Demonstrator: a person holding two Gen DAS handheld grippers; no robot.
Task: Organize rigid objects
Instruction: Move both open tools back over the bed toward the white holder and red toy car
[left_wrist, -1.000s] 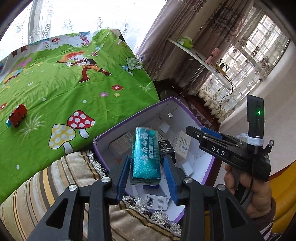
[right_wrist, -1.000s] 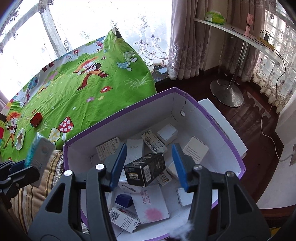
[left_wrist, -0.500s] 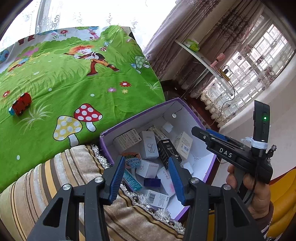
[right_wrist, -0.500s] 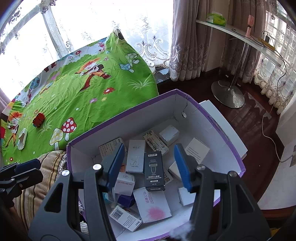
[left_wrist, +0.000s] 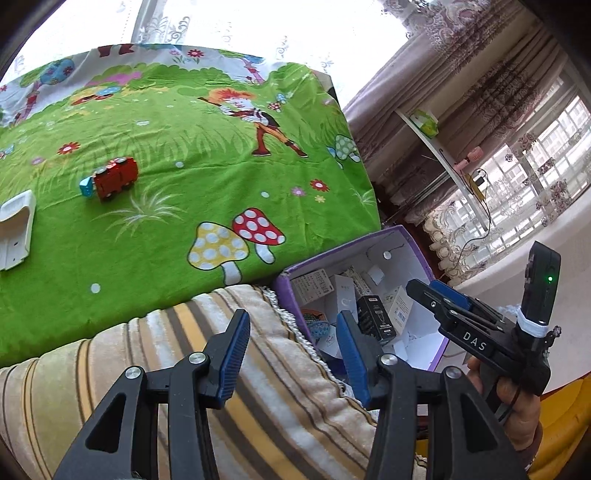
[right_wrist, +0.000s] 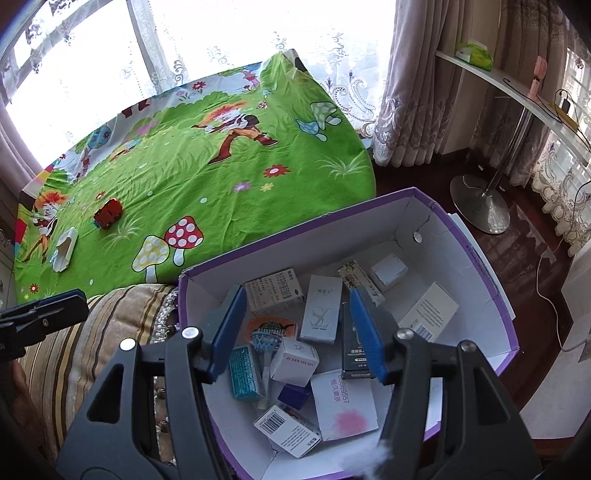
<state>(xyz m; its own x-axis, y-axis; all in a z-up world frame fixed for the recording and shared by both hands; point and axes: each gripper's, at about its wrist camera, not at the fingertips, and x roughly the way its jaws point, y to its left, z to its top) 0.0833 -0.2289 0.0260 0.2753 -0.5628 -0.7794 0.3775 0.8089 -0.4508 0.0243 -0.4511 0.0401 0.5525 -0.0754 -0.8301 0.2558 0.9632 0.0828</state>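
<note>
Left gripper (left_wrist: 291, 354): jaws spread wide, nothing between them, positioned over the striped cushion (left_wrist: 221, 369) just beside the box (right_wrist: 476, 258). Right gripper (right_wrist: 297, 332): jaws likewise spread and empty, positioned above the box interior.

Box contents: teal pack (right_wrist: 244, 372) near the left wall; black carton (right_wrist: 352, 354) lying flat toward the middle; white cartons (right_wrist: 320, 314) and a barcode-labelled carton (right_wrist: 288, 430) around them.

Beyond the cushion, the green sheet (left_wrist: 184, 155) carries a red toy car (left_wrist: 114, 178) and, nearer its left edge, a white holder (left_wrist: 16, 229). Curtains (right_wrist: 413, 92) hang behind.
</note>
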